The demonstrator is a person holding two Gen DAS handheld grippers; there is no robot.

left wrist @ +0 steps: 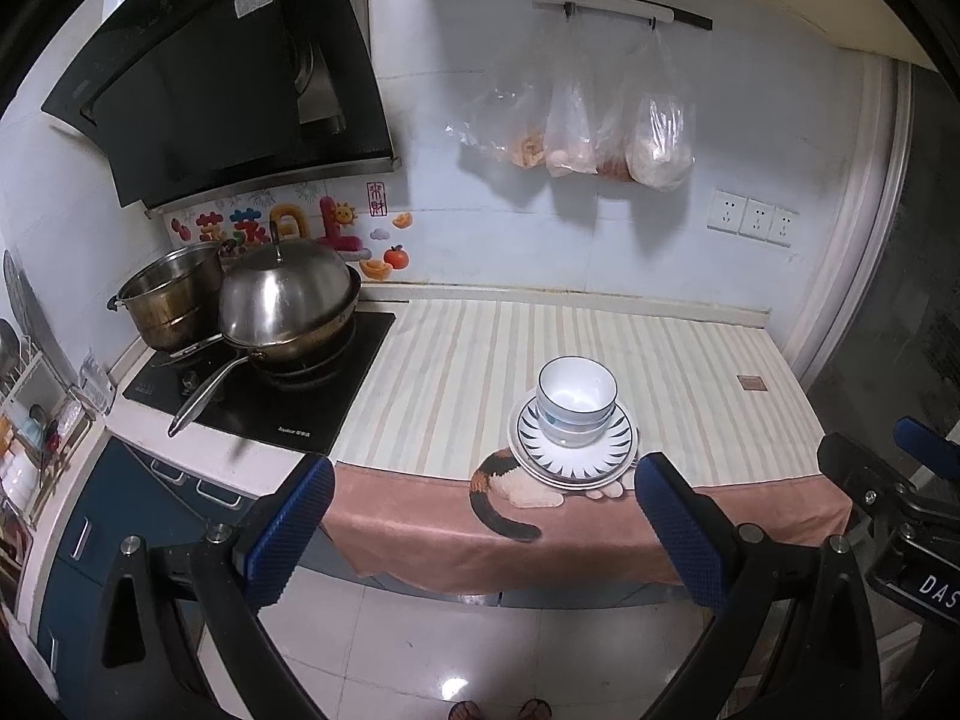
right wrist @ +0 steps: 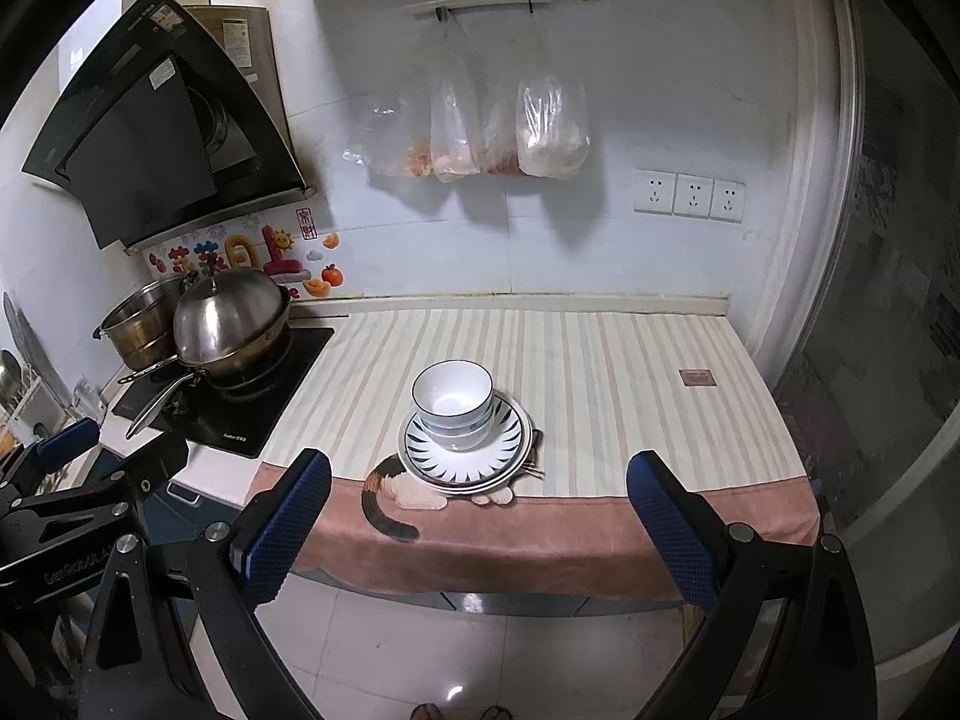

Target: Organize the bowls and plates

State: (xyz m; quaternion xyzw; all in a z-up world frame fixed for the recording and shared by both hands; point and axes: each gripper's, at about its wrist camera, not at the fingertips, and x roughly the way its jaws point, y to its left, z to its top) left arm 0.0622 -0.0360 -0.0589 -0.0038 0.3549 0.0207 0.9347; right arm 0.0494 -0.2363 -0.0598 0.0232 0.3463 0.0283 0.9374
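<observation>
On the counter, near its front edge: a stack of crockery is set on a striped cloth.
Bowls (left wrist: 577,399) (right wrist: 453,402): white with a dark rim line, nested one in another, upright, seated on the plates.
Plates (left wrist: 573,453) (right wrist: 465,456): stacked; the top one is marked with dark radiating strokes; the stack partly covers the cat picture.
Striped cloth (left wrist: 480,360) (right wrist: 600,372): spread over the counter, with a pink border hanging over the front edge and a calico cat (left wrist: 501,492) (right wrist: 390,495) printed at the border.
Left gripper (left wrist: 483,531): held off the counter in front of the stack, blue-padded fingers spread wide, nothing gripped.
Right gripper (right wrist: 477,528): likewise held back from the counter edge, fingers spread wide, nothing gripped; the way to the stack is not blocked.
Hob (left wrist: 270,384) (right wrist: 240,396): black, just left of the cloth.
Lidded wok (left wrist: 288,312) (right wrist: 231,324): steel, domed lid on, long handle pointed forward.
Stockpot (left wrist: 171,300) (right wrist: 141,321): steel, behind the wok, touching or nearly so.
Range hood (left wrist: 210,78) (right wrist: 162,126): black, above the hob.
Plastic bags (left wrist: 600,126) (right wrist: 480,132): hung from a wall rail, well above the stack.
Wall sockets (left wrist: 753,219) (right wrist: 690,195): three in a row, on the right.
</observation>
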